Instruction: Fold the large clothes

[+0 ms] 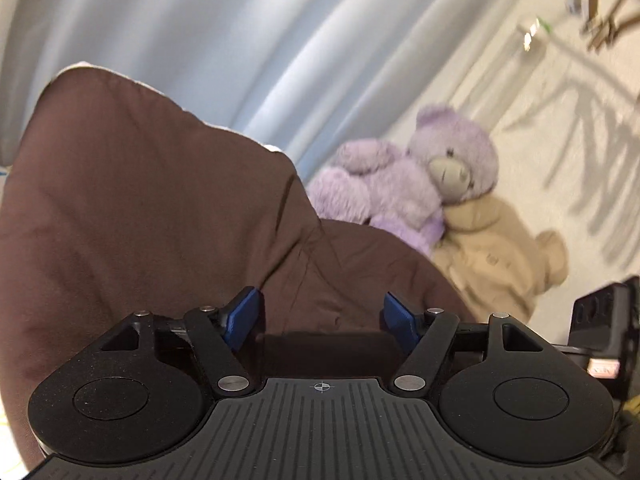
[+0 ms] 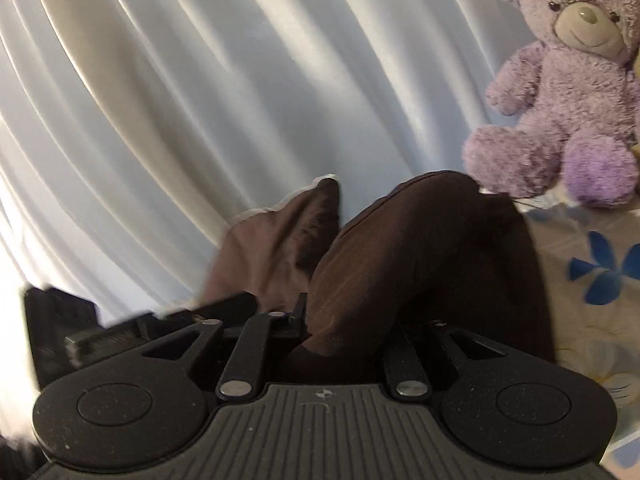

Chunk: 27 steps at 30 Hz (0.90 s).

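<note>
L gripper (image 1: 322, 322): jaws stood wide apart, blue pads (image 1: 244, 316) both showing. Brown fabric lay just beyond and under the gap; no pad pressed on it. Nothing gripped.
R gripper (image 2: 348, 332): jaws narrow, closed on a thick bunch of the brown garment (image 2: 420, 264). Cloth rose out of the gap and draped over the R finger; fingertips buried under it.
Garment, L view: brown garment (image 1: 152, 208) filled the frame from 7 to 12 o'clock, a big rumpled mass w/ a pale edge along its top. Looked lifted, not flat.
Garment, R view: dark hump at centre, running to 3 o'clock; a second lighter fold w/ pale hem peaked at 11 o'clock of the hump.
Curtain: pale pleated curtain (image 2: 200, 100) behind everything, 9 to 1 o'clock in both views. Blurred.
Purple bear: purple teddy (image 2: 568, 80) sat at 2 o'clock in R view, just beyond the garment's far edge. In L view it sat at 2 o'clock of centre, leaning on its neighbour.
Beige toy: beige plush in a coat (image 1: 496, 256) at 3 o'clock in L view, touching the purple bear.
Bedding: floral sheet w/ blue flower (image 2: 604, 268) at 3 o'clock in R view, under the bear.
Other: black device (image 1: 600, 328) at 4 o'clock edge of L view; couldn't tell what exactly.
</note>
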Available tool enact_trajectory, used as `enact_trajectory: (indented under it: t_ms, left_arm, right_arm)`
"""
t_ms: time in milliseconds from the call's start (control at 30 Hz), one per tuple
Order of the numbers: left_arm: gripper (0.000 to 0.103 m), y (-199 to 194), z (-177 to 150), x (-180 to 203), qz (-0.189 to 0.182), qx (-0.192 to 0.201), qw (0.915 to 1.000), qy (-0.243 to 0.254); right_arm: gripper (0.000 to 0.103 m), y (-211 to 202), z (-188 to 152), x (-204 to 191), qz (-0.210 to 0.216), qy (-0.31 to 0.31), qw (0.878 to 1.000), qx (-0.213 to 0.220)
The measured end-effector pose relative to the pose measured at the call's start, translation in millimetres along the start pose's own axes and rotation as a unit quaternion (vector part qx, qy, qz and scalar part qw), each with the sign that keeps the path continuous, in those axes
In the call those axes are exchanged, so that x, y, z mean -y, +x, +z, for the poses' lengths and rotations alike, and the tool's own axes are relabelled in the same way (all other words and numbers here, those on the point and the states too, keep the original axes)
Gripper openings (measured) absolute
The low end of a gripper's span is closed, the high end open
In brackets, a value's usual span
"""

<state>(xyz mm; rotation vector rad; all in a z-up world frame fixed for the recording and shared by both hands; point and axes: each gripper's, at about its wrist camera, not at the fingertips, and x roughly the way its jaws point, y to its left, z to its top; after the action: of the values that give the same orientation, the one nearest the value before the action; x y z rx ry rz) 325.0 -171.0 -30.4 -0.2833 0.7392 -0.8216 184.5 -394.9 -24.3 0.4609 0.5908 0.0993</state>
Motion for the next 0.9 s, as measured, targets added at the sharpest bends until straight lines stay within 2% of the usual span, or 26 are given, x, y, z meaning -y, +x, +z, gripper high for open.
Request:
enact_trajectory:
  t_ms: [33,67,100,167,300,333,367,400,500,567,667,733,767,800,900]
  left_arm:
    - [0.076,2.5,-5.6,6.0,0.005,0.002,0.9998,0.020]
    - [0.077,3.3,-10.1,10.8,0.008,0.004,0.9992,0.040]
    - [0.081,4.2,-13.0,13.4,0.009,0.005,0.9987,0.051]
    - [0.081,5.4,-16.6,11.9,0.012,0.006,0.9985,0.053]
    - [0.083,8.5,-18.5,13.5,0.014,0.007,0.9983,0.056]
    - [0.083,9.0,-18.7,15.1,0.015,0.007,0.9981,0.060]
    - [0.084,11.3,-18.8,17.4,0.017,0.008,0.9978,0.063]
    - [0.084,10.7,-19.1,17.0,0.015,0.009,0.9977,0.065]
    - [0.087,14.2,-22.0,18.4,0.011,0.012,0.9972,0.074]
    - [0.088,15.4,-26.6,20.6,0.015,0.013,0.9958,0.089]
    - [0.089,11.6,-26.3,17.2,0.007,0.019,0.9964,0.082]
    - [0.089,9.9,-25.4,15.3,0.002,0.021,0.9969,0.076]
    - [0.089,10.0,-25.4,16.0,0.003,0.021,0.9968,0.077]
    - [0.089,10.0,-25.9,17.0,0.005,0.021,0.9966,0.080]
    - [0.089,8.6,-25.2,17.4,0.006,0.022,0.9965,0.081]
  right_arm:
    - [0.033,6.8,-6.9,17.3,-0.042,0.012,0.999,-0.023]
    - [0.035,10.5,-15.3,33.9,-0.066,0.037,0.996,-0.042]
    - [0.035,7.3,-22.8,45.5,-0.069,0.057,0.995,-0.044]
    - [0.037,-10.3,-29.2,44.4,-0.075,0.055,0.995,-0.020]
    - [0.039,-27.5,-2.4,8.1,-0.118,-0.009,0.992,0.043]
    - [0.035,-28.3,-1.6,-0.1,-0.126,-0.021,0.991,0.042]
    - [0.018,-16.5,-1.1,1.2,-0.133,-0.026,0.990,0.025]
    - [0.010,-2.2,-4.4,5.0,-0.144,-0.027,0.989,0.007]
    - [0.009,34.9,-22.4,19.1,-0.178,-0.060,0.981,-0.041]
    - [0.010,43.3,-34.1,30.6,-0.169,-0.047,0.984,-0.039]
    - [0.011,34.1,-23.2,19.0,-0.198,-0.036,0.979,-0.037]
    - [0.017,11.0,-13.9,1.8,-0.186,-0.039,0.982,0.004]
    - [0.022,0.7,-11.5,-7.2,-0.167,-0.046,0.985,0.019]
    - [0.022,-8.0,-10.9,-14.7,-0.144,-0.049,0.988,0.028]
    - [0.022,-15.5,-20.4,-29.5,-0.098,-0.046,0.994,0.014]
